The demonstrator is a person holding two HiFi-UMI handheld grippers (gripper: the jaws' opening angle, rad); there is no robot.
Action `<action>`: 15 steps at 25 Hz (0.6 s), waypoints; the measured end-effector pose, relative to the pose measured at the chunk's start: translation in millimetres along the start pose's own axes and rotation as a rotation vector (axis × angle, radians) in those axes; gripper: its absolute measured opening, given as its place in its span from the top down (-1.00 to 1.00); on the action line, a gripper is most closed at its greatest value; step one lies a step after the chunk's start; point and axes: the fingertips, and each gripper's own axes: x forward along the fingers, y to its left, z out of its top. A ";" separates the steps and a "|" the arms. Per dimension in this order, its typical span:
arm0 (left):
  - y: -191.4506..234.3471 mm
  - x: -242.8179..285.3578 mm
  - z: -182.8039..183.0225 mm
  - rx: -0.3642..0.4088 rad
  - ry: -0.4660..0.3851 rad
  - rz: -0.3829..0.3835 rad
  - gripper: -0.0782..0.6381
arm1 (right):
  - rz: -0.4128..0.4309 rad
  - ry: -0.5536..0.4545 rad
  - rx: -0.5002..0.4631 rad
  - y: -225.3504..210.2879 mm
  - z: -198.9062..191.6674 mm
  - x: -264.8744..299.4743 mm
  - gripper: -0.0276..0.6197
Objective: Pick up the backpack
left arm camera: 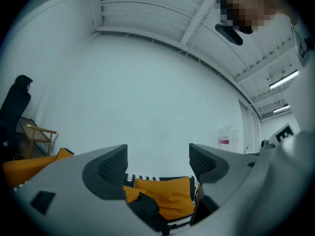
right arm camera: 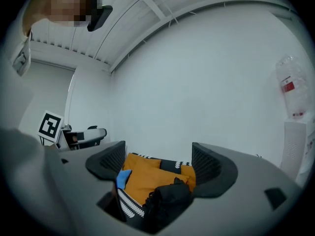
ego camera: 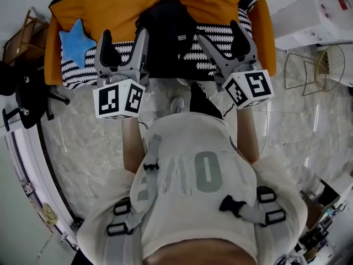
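The black backpack (ego camera: 165, 32) sits on the orange sofa (ego camera: 269, 29), on a black-and-white blanket (ego camera: 77, 77), and it is not lifted yet. The person stands before it and holds both tools out, one at each side of the bag. The left gripper (ego camera: 124, 46) has its jaws apart with nothing between them, and the right gripper (ego camera: 225, 40) is the same. Neither seems to touch the bag. So the task is only beginning: reaching, closing and raising are all left.
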 end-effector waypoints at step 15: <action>17.0 35.4 -24.2 0.024 0.063 0.074 -0.40 | 0.027 0.059 0.109 -40.0 -10.8 34.7 -0.36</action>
